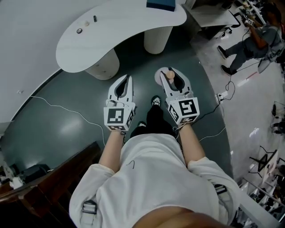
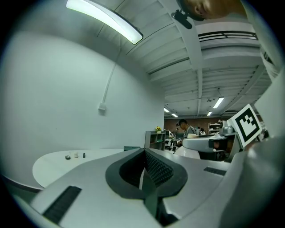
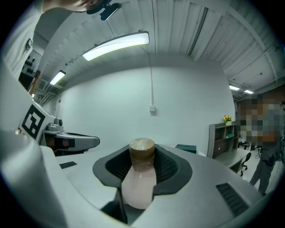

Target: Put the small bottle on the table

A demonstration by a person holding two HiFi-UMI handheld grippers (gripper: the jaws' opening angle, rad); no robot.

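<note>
Right gripper (image 3: 142, 165) pinches small bottle (image 3: 139, 189) — long axis along jaws, cap toward desk (image 1: 127, 33); left gripper (image 2: 144, 173) pressed together, empty.

Dark green floor (image 1: 67, 124), curved white wall (image 2: 58, 98), ceiling strip light (image 2: 104, 20), grey shelf unit (image 3: 220, 138) w/ yellow flowers (image 3: 228, 118) on top.

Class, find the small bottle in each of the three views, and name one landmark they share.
Head view: small bottle right of centre, between the jaws of the right gripper.
Left gripper view: not in it.
Right gripper view: small bottle at bottom centre, clamped in those jaws.
Shared landmark: the dark box on the white table.
</note>
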